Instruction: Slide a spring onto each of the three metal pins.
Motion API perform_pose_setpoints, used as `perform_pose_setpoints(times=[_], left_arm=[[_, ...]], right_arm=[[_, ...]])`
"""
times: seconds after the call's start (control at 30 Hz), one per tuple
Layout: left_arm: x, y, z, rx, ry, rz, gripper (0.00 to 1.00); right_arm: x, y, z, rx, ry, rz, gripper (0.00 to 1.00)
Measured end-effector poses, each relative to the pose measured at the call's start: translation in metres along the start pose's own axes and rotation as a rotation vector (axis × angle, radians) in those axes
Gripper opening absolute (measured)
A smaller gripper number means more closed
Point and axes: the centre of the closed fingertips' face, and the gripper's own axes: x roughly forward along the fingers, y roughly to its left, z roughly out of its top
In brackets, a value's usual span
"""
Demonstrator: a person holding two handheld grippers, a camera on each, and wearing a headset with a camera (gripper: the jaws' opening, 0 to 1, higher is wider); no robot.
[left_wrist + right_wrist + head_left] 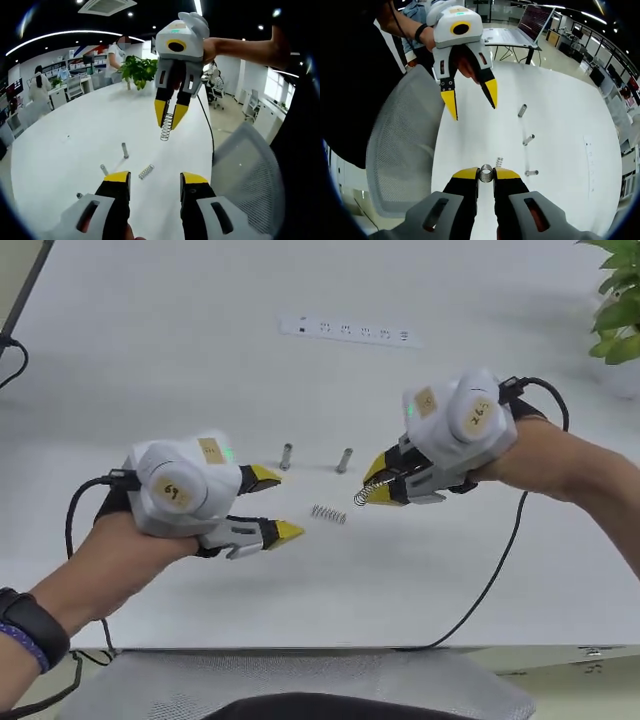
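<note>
The right hand-held gripper (pixel 372 487) is clenched on a spring (pixel 361 495), pinching one end between its yellow tips so that the rest of the coil sticks out past them, above the bench (pixel 200 370). In the right gripper view the spring (pixel 486 173) sits squarely between that gripper's two jaws. The left hand-held gripper (pixel 285 502) is released, its jaws spread wide with nothing between them, and it faces the right one across a small gap. A second spring (pixel 328 514) lies flat on the bench between the two grippers, touching neither. Just beyond it two of the metal pins (pixel 286 455) stand upright, near each other; the right gripper view shows three pins (pixel 529 139) in a row, all bare. The bench is white and smooth, with a white power strip (pixel 345 332) lying farther back and a green plant (pixel 615 300) at its far right edge. A grey mesh chair (pixel 300 680) is at the near edge, and an open office lies beyond.
</note>
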Motion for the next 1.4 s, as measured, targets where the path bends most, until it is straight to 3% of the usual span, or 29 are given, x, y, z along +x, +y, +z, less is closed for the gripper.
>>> perform_pose_setpoints(times=[0.87,1.4], left_arm=[[-0.050,0.035,-0.022,-0.104,-0.003,0.164,0.44],[-0.076,0.051,-0.033,-0.144,-0.003,0.235,0.49]], right_arm=[[0.015,-0.027,0.006,0.028,0.010,-0.022,0.09],[0.024,-0.047,0.011,0.038,0.008,-0.025,0.09]])
